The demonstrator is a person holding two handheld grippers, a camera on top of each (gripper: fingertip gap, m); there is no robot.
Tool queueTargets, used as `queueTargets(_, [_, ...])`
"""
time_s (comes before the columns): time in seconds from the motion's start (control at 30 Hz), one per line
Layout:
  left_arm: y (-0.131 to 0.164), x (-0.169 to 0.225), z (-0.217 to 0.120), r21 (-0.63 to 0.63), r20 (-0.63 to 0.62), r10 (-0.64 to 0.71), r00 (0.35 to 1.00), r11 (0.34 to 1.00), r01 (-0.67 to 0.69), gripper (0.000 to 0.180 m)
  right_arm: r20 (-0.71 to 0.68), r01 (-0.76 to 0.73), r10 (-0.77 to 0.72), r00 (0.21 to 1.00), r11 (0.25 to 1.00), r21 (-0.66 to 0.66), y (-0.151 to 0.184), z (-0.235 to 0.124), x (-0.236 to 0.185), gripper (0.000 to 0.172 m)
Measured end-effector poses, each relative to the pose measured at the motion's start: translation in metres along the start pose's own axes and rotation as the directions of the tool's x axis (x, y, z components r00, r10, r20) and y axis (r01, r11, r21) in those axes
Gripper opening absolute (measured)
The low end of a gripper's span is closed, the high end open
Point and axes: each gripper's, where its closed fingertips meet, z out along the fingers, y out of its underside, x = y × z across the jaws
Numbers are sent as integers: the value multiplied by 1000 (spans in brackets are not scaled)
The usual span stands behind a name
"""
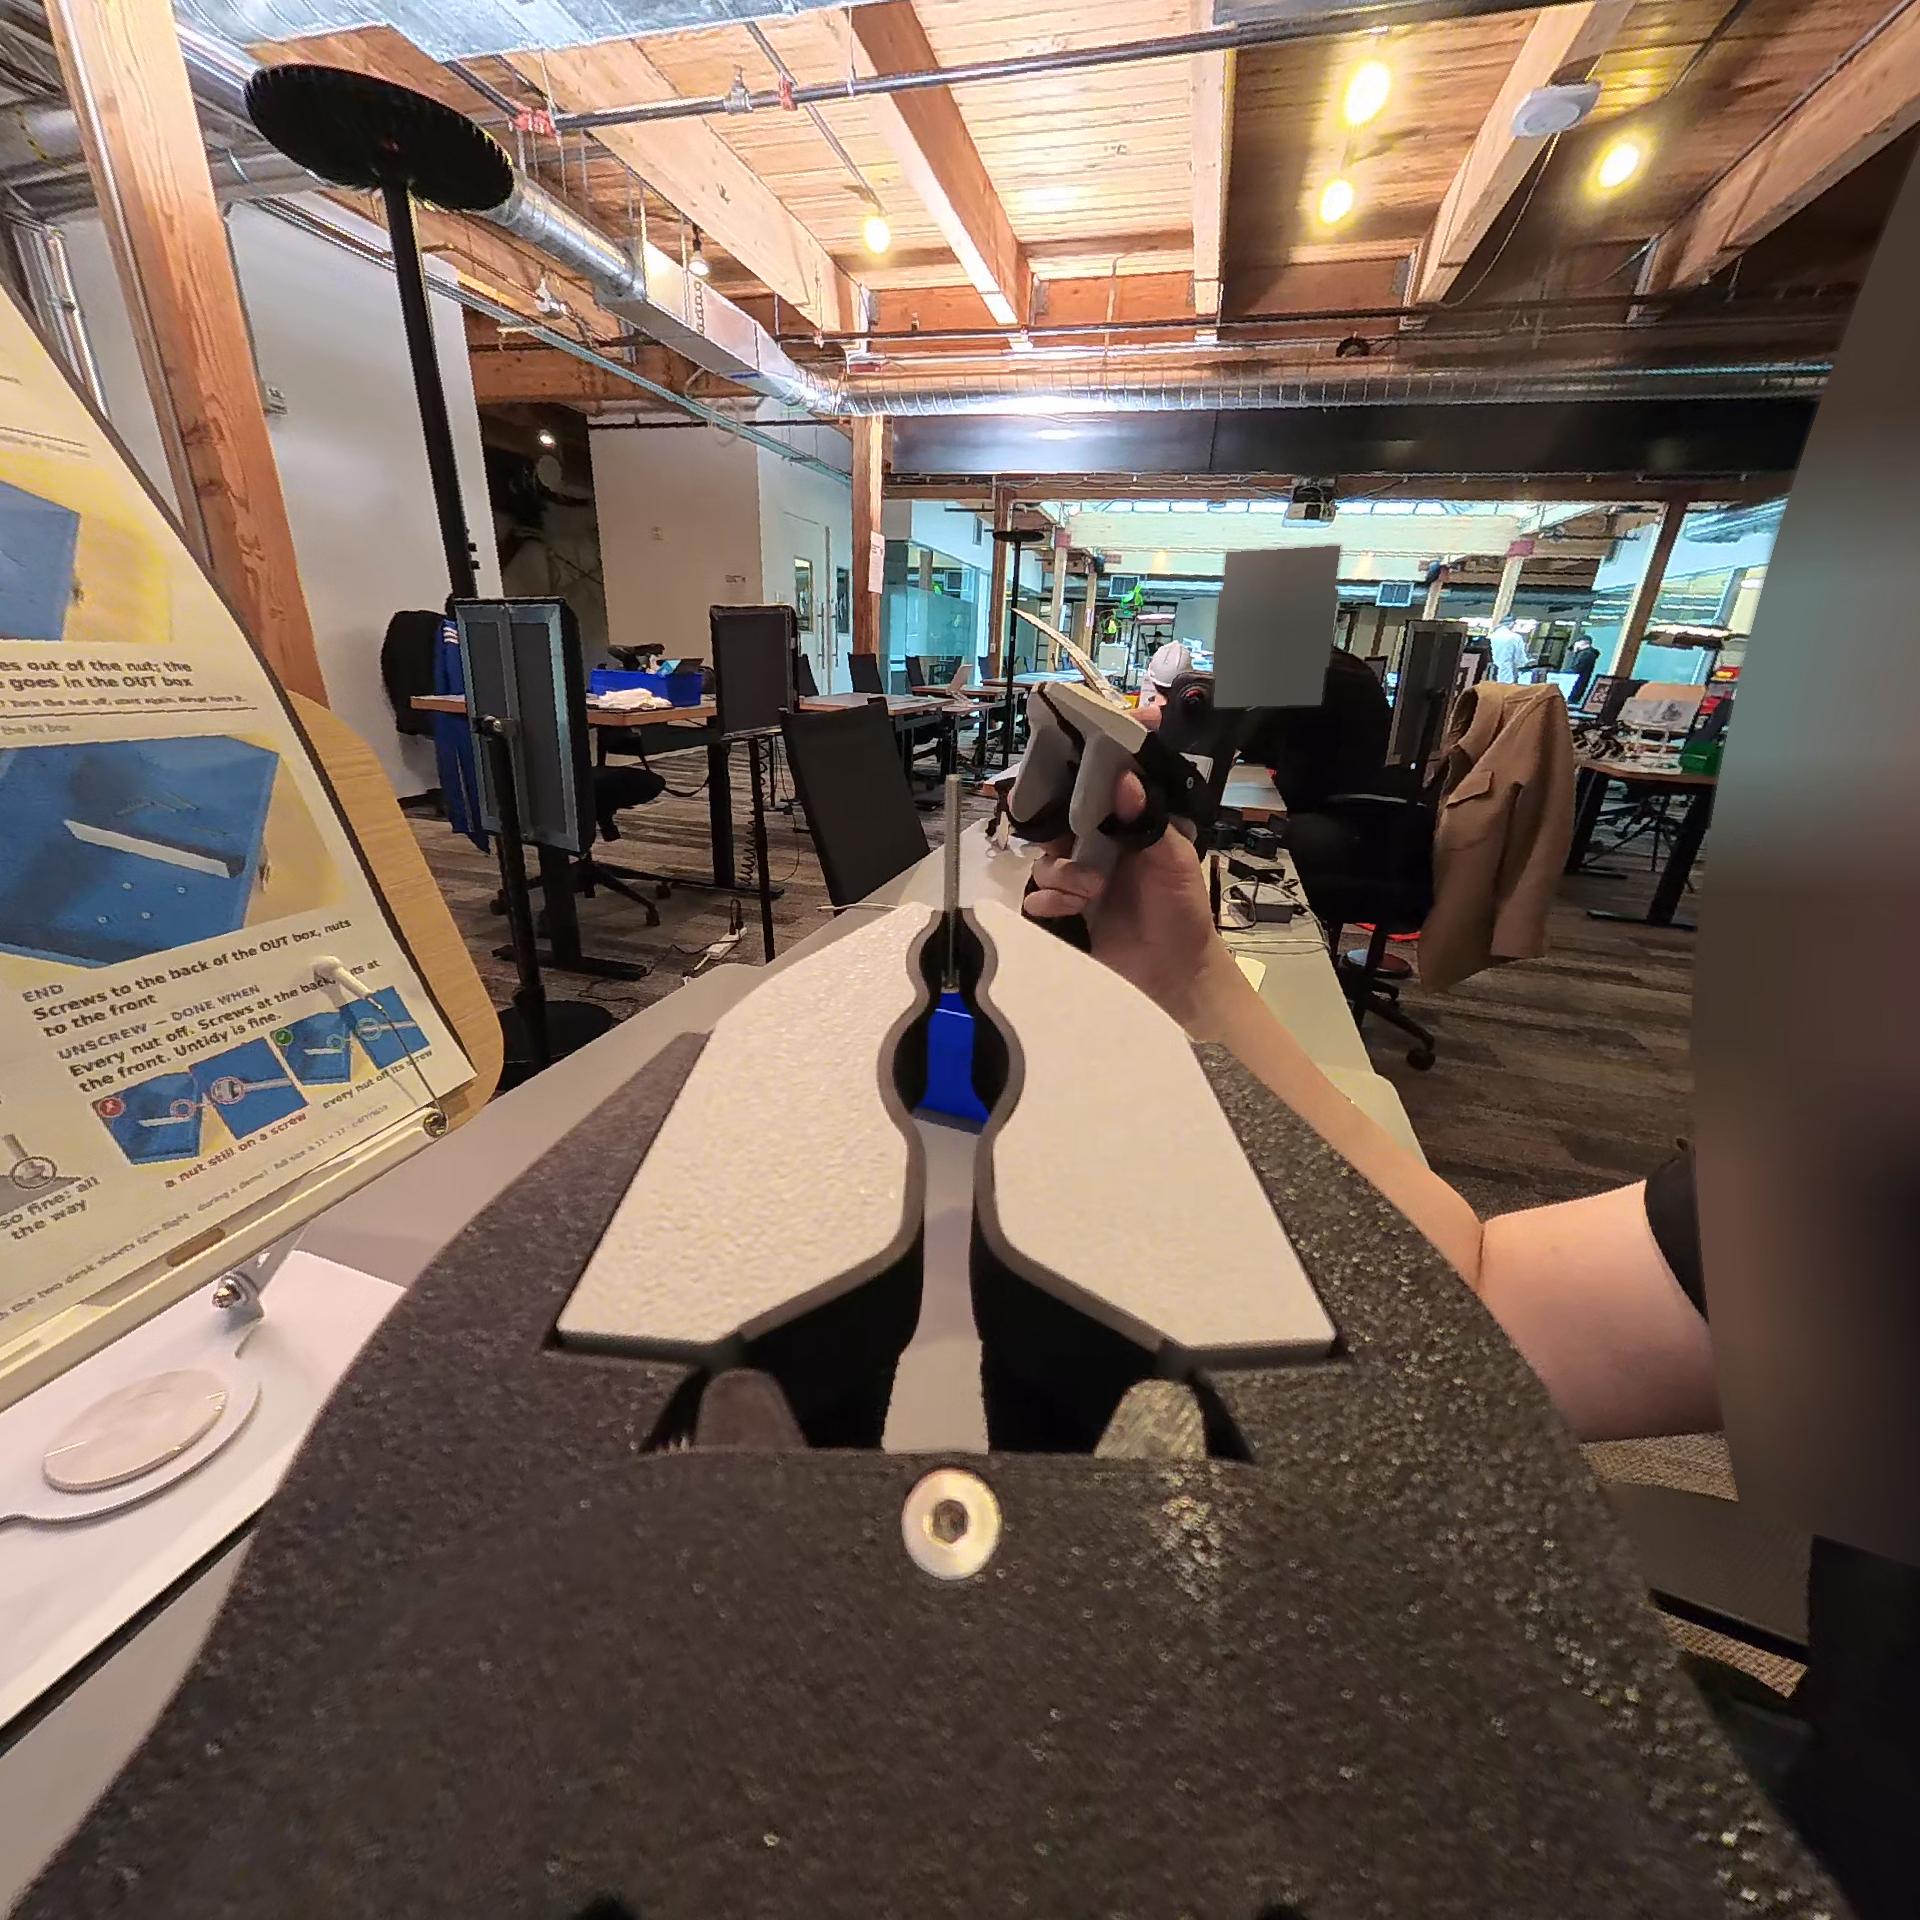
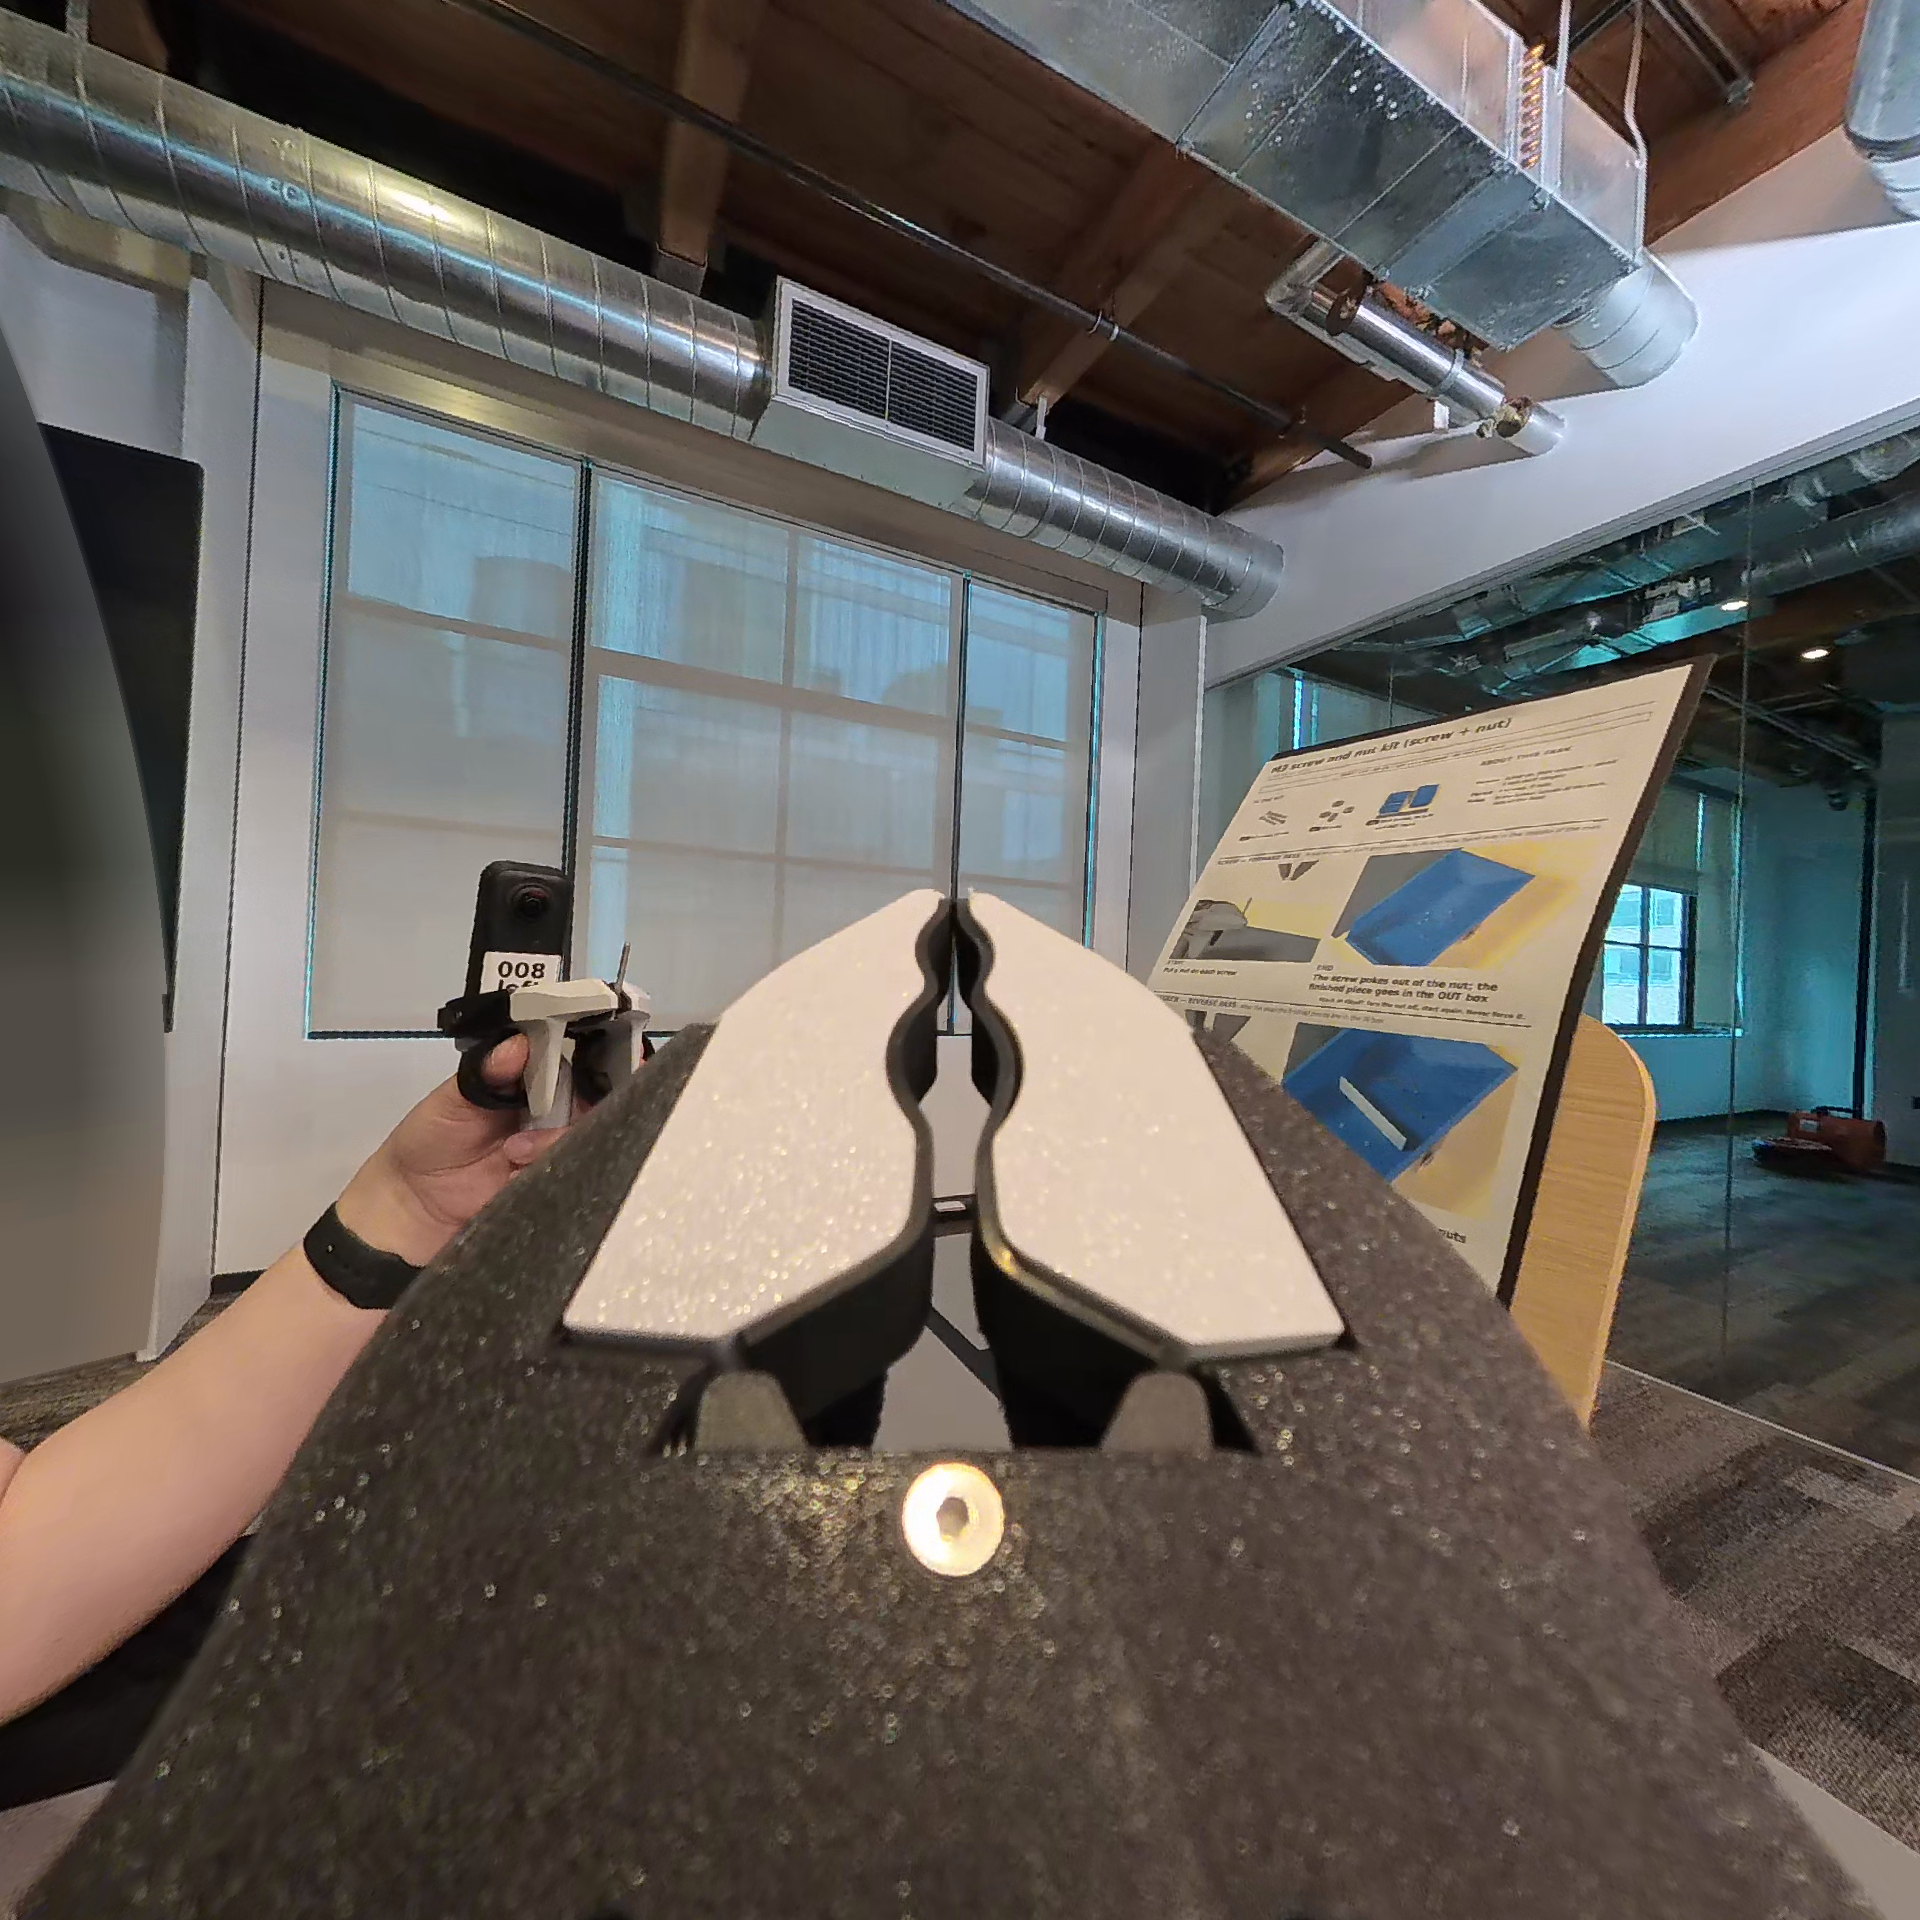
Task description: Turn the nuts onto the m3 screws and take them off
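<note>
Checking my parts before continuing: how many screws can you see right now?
1: a long metal screw clamped upright at the tips of the left gripper. The right gripper is shut with nothing showing. Others may be hidden.

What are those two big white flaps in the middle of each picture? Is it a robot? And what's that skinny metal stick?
No robot here. A person holds a hand tool in each hand, and each tool has two white fingers that pinch like tongs. A camera on each tool looks forward along its fingers, so the fingers fill the middle of each picture.

One picture comes from the left gripper. Its fingers are pinched on a long thin metal screw that sticks up past the tips. A blue box shows through the gap below, over a pale table. The person's other hand holds the right gripper further off.

The other picture comes from the right gripper. Its fingers are closed together and hold nothing. An instruction sheet on a wooden stand is beside it.
</note>
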Motion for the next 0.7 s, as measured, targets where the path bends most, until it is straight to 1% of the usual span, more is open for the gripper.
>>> queueTargets(0.7, [1,3,2,-9,-7,4,1000,1000,-4,2,-4,-8,8,1000,1000,1,-1,-1,2,0])
